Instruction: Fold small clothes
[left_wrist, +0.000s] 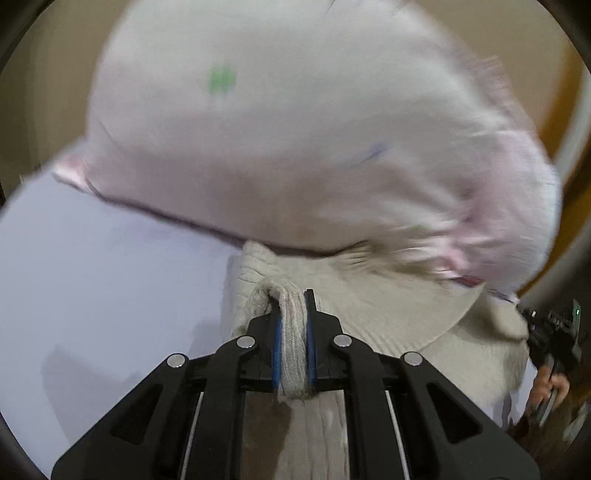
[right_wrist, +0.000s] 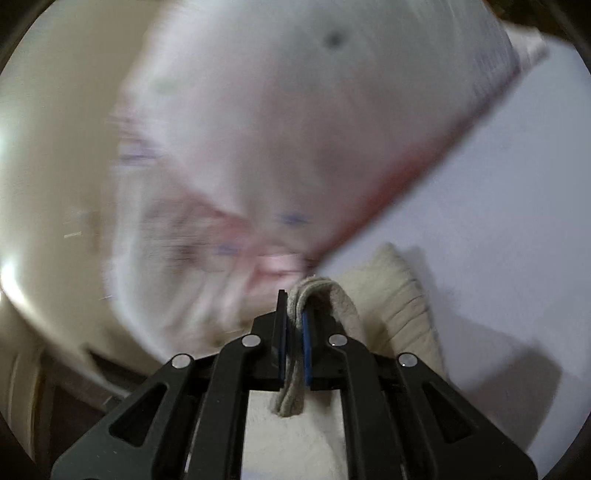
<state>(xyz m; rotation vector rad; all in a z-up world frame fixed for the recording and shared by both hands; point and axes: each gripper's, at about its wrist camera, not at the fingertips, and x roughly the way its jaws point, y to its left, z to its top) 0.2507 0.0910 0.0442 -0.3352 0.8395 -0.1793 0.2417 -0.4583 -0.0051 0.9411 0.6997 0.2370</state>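
My left gripper (left_wrist: 292, 295) is shut on a fold of a beige knit garment (left_wrist: 388, 306), which hangs lifted in front of it. My right gripper (right_wrist: 294, 295) is shut on another fold of the same beige knit garment (right_wrist: 399, 306). A pale pink garment (left_wrist: 280, 140) with small printed marks and a pink hem lies blurred beyond the beige one; it also fills the right wrist view (right_wrist: 280, 129). The right gripper (left_wrist: 554, 332) and the hand on it show at the right edge of the left wrist view.
A white table surface (left_wrist: 103, 280) lies under the clothes; it shows at the right in the right wrist view (right_wrist: 498, 221). Beige walls and a wooden door edge (left_wrist: 561, 122) are behind.
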